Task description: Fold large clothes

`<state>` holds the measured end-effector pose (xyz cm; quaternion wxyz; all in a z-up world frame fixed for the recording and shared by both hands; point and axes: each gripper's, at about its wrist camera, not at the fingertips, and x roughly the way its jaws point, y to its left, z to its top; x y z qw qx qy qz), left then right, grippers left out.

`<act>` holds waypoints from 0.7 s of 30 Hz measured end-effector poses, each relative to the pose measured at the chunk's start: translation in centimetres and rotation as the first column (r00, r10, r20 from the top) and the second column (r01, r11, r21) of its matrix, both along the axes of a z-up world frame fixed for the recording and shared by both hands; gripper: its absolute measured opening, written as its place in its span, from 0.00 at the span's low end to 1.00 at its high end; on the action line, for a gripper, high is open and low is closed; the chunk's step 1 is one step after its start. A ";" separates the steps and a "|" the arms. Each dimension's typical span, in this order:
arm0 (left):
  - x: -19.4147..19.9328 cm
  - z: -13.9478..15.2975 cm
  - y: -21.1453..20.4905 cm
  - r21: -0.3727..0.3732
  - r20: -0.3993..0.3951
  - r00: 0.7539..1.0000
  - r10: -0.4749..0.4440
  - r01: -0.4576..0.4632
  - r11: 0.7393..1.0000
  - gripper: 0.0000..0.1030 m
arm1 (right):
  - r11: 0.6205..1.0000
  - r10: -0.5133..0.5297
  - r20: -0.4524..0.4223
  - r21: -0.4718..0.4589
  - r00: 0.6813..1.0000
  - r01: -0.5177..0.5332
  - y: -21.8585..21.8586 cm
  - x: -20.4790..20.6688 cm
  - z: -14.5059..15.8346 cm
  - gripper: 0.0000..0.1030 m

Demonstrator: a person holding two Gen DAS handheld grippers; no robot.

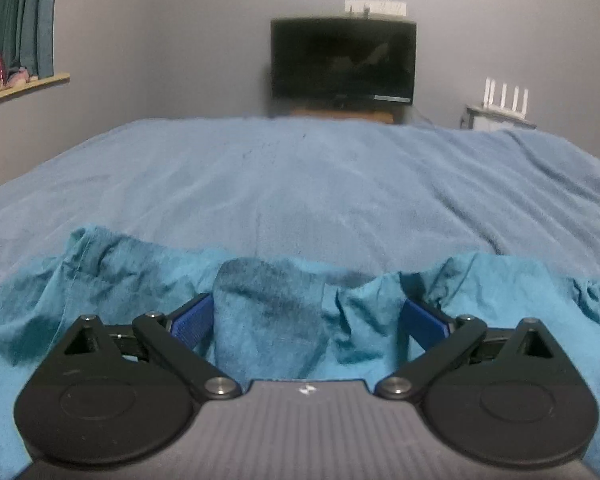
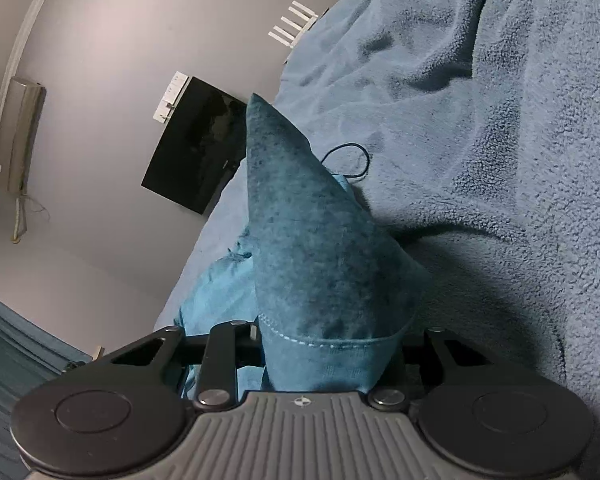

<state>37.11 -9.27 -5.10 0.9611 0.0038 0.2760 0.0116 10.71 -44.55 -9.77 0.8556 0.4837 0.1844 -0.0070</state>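
A teal garment (image 1: 268, 312) lies bunched on the blue fleece blanket (image 1: 300, 184) at the near edge of the bed. In the left wrist view my left gripper (image 1: 306, 320) is open, its blue pads (image 1: 192, 320) set wide apart with folds of the garment rising between them. In the right wrist view my right gripper (image 2: 328, 344) is shut on a hemmed edge of the same garment (image 2: 300, 248), which stands up in a peak in front of the camera; its fingertips are hidden by the cloth. That view is tilted sideways.
A dark TV (image 1: 342, 60) hangs on the far wall past the bed, with a white router (image 1: 506, 98) on a stand at the right. A curtained window ledge (image 1: 28, 80) is at the left. A dark thread (image 2: 348, 160) lies on the blanket (image 2: 480, 140).
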 end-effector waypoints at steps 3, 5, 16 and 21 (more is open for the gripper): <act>-0.7 0.7 0.9 -0.039 -0.030 0.999 0.032 -0.033 0.999 0.99 | 0.998 -0.017 -0.015 0.057 1.000 0.018 -0.3 1.1 -0.7 0.33; -1.9 1.5 1.6 -0.067 -0.019 0.999 0.051 -0.052 0.996 0.99 | 0.996 -0.018 -0.015 0.085 1.000 0.020 -0.4 1.2 -1.0 0.30; 2.2 0.4 -0.1 0.184 0.008 1.000 0.001 -0.003 0.983 0.99 | 1.000 -0.013 0.006 -0.024 1.000 0.014 0.6 2.3 -1.1 0.25; 4.8 -1.9 -1.3 0.330 -0.205 0.978 -0.031 0.099 0.939 0.99 | 0.996 0.001 0.026 -0.084 1.000 0.001 1.0 2.6 -0.5 0.25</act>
